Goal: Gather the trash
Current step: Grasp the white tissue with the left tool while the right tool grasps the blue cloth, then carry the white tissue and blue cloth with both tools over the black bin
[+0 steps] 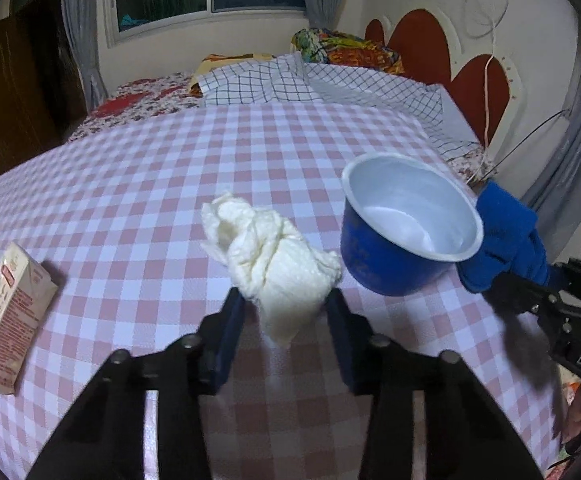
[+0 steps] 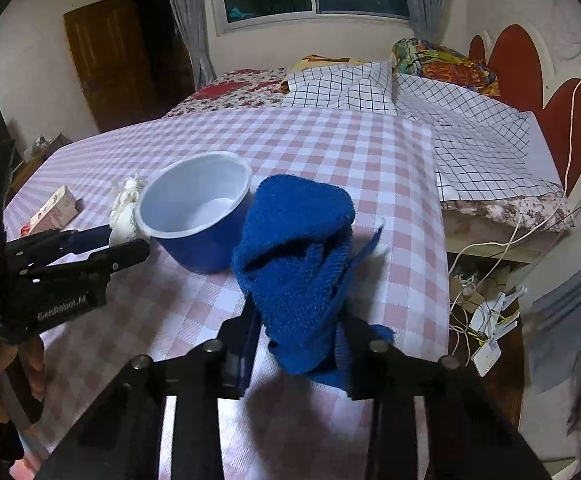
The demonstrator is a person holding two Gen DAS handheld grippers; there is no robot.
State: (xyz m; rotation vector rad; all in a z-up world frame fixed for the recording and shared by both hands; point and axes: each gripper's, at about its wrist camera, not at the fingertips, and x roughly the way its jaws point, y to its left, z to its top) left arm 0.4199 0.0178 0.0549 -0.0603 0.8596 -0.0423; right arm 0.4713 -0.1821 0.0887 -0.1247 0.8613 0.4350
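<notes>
A pink-and-white checked tablecloth (image 1: 138,184) is seen, with a blue cup (image 1: 374,260), white inside. A crumpled white tissue (image 1: 274,256), a deep blue cloth (image 2: 298,256) and a cream carton (image 1: 6,320) printed in red are shown too.

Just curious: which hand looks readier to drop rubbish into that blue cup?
Left, probably. Its tongs grip the crumpled white tissue right beside the blue cup; the right tongs hold a blue cloth.
</notes>
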